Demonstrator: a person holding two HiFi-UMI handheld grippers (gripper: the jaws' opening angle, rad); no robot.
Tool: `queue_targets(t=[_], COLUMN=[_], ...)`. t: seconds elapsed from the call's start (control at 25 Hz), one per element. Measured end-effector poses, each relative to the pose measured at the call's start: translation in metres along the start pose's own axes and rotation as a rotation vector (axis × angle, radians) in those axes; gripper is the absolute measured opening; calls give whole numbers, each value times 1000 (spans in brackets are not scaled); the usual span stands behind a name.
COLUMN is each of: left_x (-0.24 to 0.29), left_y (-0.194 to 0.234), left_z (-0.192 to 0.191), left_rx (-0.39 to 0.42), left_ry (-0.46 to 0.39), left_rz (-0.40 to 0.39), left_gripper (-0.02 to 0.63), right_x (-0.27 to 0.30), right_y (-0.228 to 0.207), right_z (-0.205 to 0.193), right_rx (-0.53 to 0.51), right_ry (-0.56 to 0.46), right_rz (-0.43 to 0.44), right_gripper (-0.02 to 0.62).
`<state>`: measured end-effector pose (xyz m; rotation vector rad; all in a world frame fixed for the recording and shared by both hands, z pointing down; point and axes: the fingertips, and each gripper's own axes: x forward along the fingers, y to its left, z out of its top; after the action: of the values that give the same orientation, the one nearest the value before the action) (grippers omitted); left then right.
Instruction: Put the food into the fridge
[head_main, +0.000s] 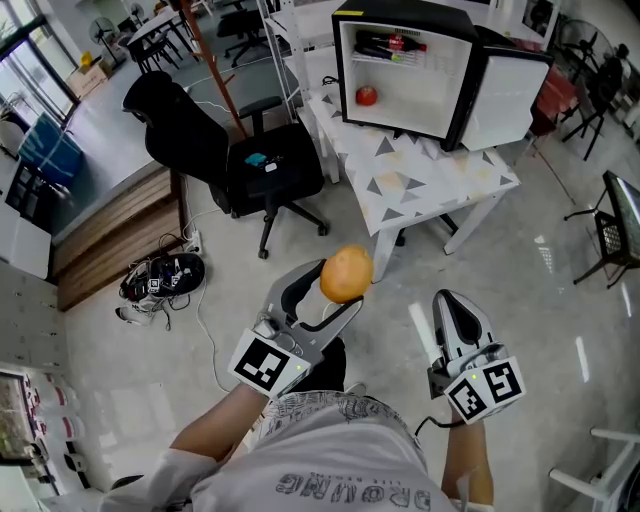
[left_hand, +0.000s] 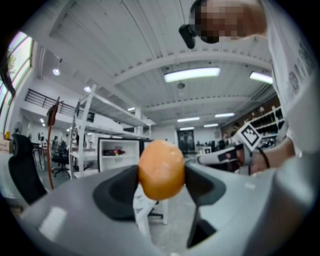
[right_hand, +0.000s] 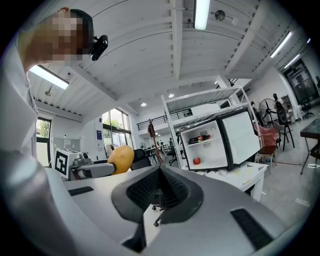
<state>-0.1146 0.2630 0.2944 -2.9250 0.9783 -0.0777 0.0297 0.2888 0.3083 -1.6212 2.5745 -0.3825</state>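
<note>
An orange (head_main: 346, 274) sits pinched between the jaws of my left gripper (head_main: 340, 285), held in the air over the floor; the left gripper view shows the orange (left_hand: 161, 169) pressed on both sides by the pads. My right gripper (head_main: 455, 318) hangs beside it, jaws together and empty, as the right gripper view (right_hand: 160, 187) confirms. The small fridge (head_main: 400, 65) stands open on a white table (head_main: 420, 175) ahead, its door (head_main: 505, 100) swung right. Inside lie a red fruit (head_main: 366, 95) and a dark bottle (head_main: 390, 45) on the upper shelf.
A black office chair (head_main: 235, 160) stands left of the table, with a red pole (head_main: 215, 70) behind it. Cables and gear (head_main: 160, 278) lie on the floor at left. Another black chair (head_main: 610, 225) is at the right edge.
</note>
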Motion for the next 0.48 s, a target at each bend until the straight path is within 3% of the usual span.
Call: queue_targets(t=[0.48], left_x=[57], left_y=[84], left_z=[-23], left_rx=[-13], left_ry=[30], left_rz=[-7], left_gripper=[298], right_x=[90], right_y=[-41], right_z=[-6], right_rx=[33], right_ry=[30], right_rz=[-21], right_gripper=[2])
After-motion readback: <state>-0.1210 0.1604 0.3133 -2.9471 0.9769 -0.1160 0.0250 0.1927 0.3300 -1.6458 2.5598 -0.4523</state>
